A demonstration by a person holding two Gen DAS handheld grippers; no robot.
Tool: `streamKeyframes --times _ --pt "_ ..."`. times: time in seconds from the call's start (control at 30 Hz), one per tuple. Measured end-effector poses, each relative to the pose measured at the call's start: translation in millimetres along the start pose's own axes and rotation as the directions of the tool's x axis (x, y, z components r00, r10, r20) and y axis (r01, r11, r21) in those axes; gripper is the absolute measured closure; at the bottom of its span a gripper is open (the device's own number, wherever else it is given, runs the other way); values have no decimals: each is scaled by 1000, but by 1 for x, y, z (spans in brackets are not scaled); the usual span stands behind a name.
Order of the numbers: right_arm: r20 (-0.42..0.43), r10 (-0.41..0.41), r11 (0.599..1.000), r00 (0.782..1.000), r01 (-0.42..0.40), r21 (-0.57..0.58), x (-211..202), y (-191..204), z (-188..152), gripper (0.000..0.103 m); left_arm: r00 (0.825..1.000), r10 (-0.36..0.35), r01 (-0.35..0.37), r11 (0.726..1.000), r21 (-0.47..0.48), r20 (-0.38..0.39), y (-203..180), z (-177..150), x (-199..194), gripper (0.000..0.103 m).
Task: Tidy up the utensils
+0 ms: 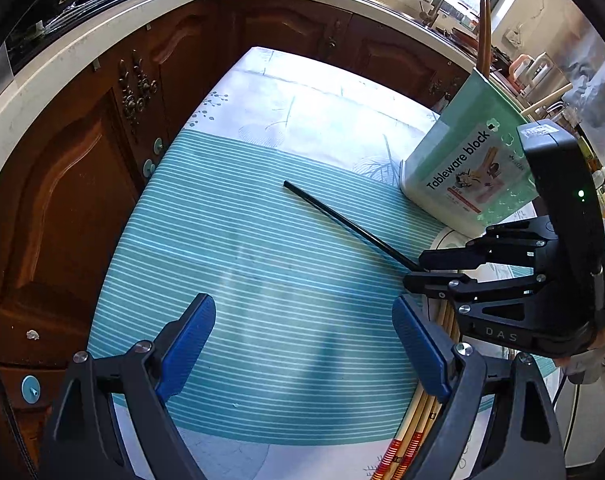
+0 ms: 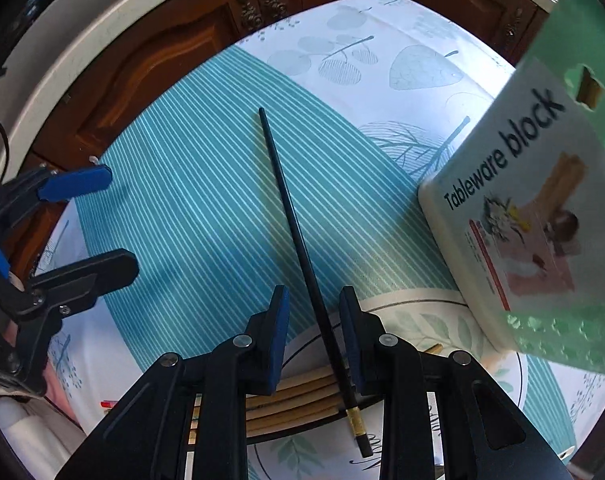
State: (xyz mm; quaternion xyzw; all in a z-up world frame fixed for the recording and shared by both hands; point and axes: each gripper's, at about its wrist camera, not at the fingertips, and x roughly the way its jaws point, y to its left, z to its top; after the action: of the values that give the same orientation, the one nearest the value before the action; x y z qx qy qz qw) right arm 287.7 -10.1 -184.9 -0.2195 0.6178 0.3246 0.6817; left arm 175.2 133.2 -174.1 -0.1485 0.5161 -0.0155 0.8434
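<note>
The right gripper (image 2: 314, 332) has its jaws partly open around a black chopstick (image 2: 298, 240). The blue pads (image 2: 280, 336) sit on either side of the stick, a gap showing on each side, so it is not pinched. The chopstick's thick, gold-banded end lies on a plate (image 2: 454, 312) across a bundle of bamboo chopsticks (image 2: 298, 404). Its long axis runs away from the gripper, the thin tip resting on the striped tablecloth (image 2: 190, 200). The left gripper (image 1: 304, 344) hangs wide open above the cloth, holding nothing. A green utensil holder (image 1: 466, 160) stands beside the plate.
</note>
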Motion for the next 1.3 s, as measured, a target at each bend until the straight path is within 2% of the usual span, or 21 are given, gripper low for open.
streamKeyframes --times 0.17,0.37,0.47,0.57,0.67,0.77,0.9,0.97,1.1,1.3 --pt "-44 -45 998 998 42 -53 7 3 9 94 1000 4 -4 1000 -15 7 5 5 -1 14" --pt "-88 -108 987 990 96 -132 12 20 15 98 1000 16 -15 999 -31 1 9 3 -4 14" --pt "-24 -69 994 997 67 -92 6 24 10 98 1000 24 -24 999 -29 9 9 1 -9 14" --pt "87 -32 999 996 32 6 -12 17 -3 98 999 34 -34 999 -27 18 8 0 -15 14" --pt "246 1 995 969 -25 96 -39 13 -25 98 998 45 -44 999 -12 44 1 0 -27 14" --pt "388 1 979 922 -80 189 -67 10 -51 98 996 48 -48 999 3 71 -8 3 -39 14" --pt "536 -22 953 844 -145 267 -105 11 -85 98 990 47 -54 997 49 136 -33 11 -65 14" --pt "602 -38 943 798 -171 286 -132 8 -103 98 986 43 -55 996 71 163 -46 17 -78 14" --pt "718 -127 923 685 -182 338 -189 -8 -127 98 973 48 -73 992 105 224 -72 32 -101 14" --pt "804 -251 892 539 -194 408 -241 -39 -123 98 950 61 -93 991 91 307 -100 68 -122 14"
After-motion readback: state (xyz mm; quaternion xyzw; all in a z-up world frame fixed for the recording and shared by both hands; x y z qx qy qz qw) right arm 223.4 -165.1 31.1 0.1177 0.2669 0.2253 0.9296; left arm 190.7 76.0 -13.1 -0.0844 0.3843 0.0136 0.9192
